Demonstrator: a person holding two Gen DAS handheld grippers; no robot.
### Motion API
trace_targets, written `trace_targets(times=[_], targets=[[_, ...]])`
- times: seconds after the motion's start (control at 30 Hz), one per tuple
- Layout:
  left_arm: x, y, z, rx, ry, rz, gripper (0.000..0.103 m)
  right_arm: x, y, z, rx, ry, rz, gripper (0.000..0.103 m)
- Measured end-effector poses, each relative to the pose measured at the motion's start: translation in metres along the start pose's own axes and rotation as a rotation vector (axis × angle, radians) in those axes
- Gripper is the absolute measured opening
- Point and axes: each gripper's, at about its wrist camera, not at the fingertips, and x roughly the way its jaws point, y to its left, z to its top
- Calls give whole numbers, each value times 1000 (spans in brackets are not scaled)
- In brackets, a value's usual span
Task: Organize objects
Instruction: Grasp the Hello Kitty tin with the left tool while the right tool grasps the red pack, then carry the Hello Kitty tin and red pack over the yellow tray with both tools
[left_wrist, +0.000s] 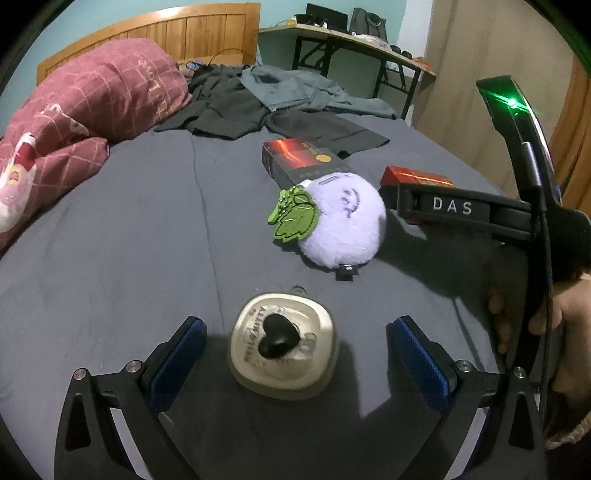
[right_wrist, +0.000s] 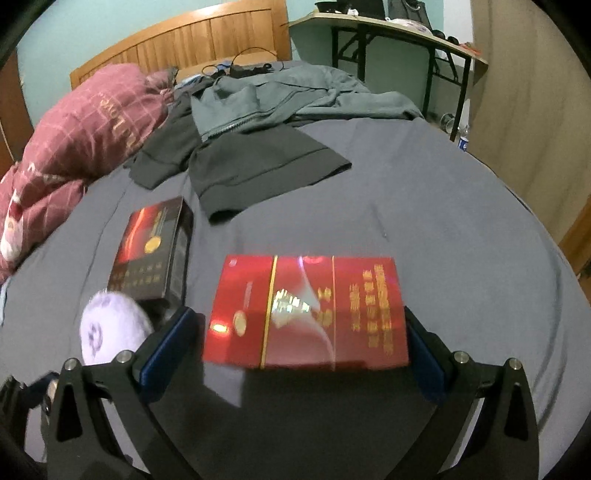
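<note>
Left hand-held gripper (left_wrist: 295, 350) spread wide around cream case (left_wrist: 283, 345), not touching. Right hand-held gripper (right_wrist: 299, 347) released, straddling red box (right_wrist: 306, 314); plush (right_wrist: 110, 328) at 9 o'clock on bed (right_wrist: 443, 221).

"DAS" stands on the right gripper (left_wrist: 452, 206); the pillow (left_wrist: 92, 99) reads "Love".

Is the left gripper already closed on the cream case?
No: the left gripper is open, its blue pads apart from the cream case between them.
</note>
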Motion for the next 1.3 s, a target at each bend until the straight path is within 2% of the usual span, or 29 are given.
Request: trace_targets(times=[0.13, 0.2, 0.23, 0.27, 0.3, 0.33, 0.37, 0.4, 0.67, 0.8, 0.9, 1.1, 1.2, 1.3], targets=[[4, 3, 3, 5, 17, -11, 103, 9, -2, 1, 11, 30, 2, 103], [4, 3, 3, 2, 17, -1, 99, 11, -1, 0, 7, 37, -1, 103], [5, 2, 3, 7, 16, 16, 93, 11, 0, 0, -4, 39, -8, 103], [4, 2, 3, 8, 11, 27, 80, 11, 1, -1, -16, 40, -16, 103], [3, 1, 3, 10, 2, 39, 72, 11, 3, -1, -25, 39, -21, 103], [1, 0, 3, 12, -6, 48, 58, 10, 2, -2, -23, 34, -18, 98], [1, -1, 3, 17, -9, 50, 49, 9, 1, -2, -19, 30, -26, 91], [1, -2, 3, 21, -9, 47, 49, 7, -1, -2, -11, 20, -40, 88], [-14, -6, -8, 48, -25, 55, 48, -2, -7, -5, 10, -3, -23, 88], [-45, 2, -37, 38, -42, 38, 48, -20, -6, -16, -18, -5, -28, 88], [-71, 9, -53, 18, -48, 72, 48, -36, -5, -23, -38, 9, -39, 88], [-119, 1, -84, 62, -15, 173, 48, -93, 1, -36, -36, -9, -2, 88], [-160, -12, -104, 60, -62, 196, 48, -136, 4, -54, -47, -49, 30, 88], [-197, -16, -124, 17, -126, 203, 48, -173, -3, -83, 0, -91, 89, 88]])
